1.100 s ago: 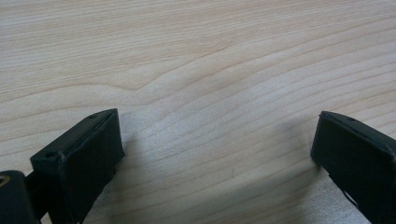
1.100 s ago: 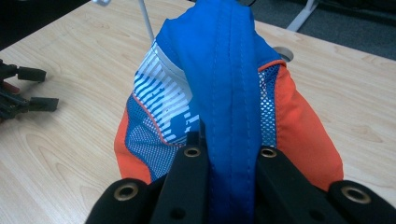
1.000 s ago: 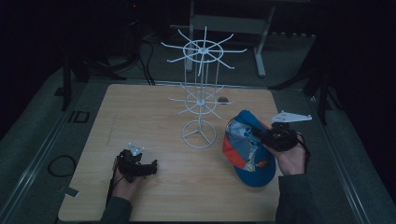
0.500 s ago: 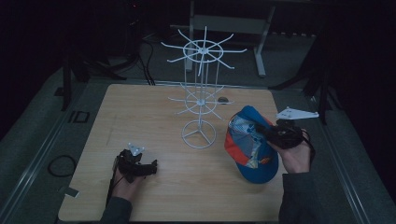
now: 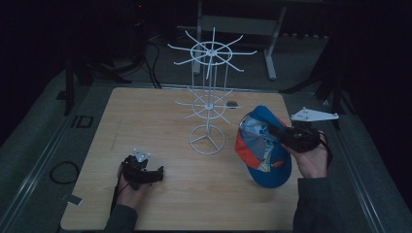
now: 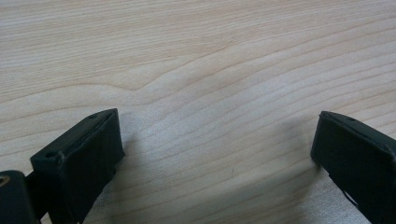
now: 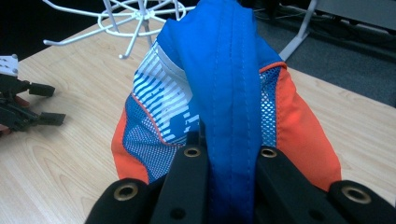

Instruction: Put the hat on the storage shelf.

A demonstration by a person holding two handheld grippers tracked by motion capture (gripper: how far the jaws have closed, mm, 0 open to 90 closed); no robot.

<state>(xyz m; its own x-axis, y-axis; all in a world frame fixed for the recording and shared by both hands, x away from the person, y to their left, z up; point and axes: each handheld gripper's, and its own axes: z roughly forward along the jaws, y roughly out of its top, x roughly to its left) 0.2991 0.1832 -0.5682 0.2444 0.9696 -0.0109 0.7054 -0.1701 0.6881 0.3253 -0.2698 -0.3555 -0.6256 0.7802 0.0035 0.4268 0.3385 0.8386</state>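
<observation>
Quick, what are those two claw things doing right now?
Left gripper: open, holding nothing, low over the light wooden table.
Right gripper: shut on the blue, orange and white fabric cap.

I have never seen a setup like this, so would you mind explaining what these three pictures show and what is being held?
There is no robot here: a person sits at a wooden table and holds a handheld two-jaw gripper in each hand. The high view comes from a fixed camera above the table. The other two pictures come from small cameras riding on the grippers, looking along their black jaws. The left gripper rests low over bare wood with its jaws wide apart and nothing between them. The right gripper is clamped on a fold of a blue and orange cap, held beside a white wire display stand with radiating hooks.
</observation>
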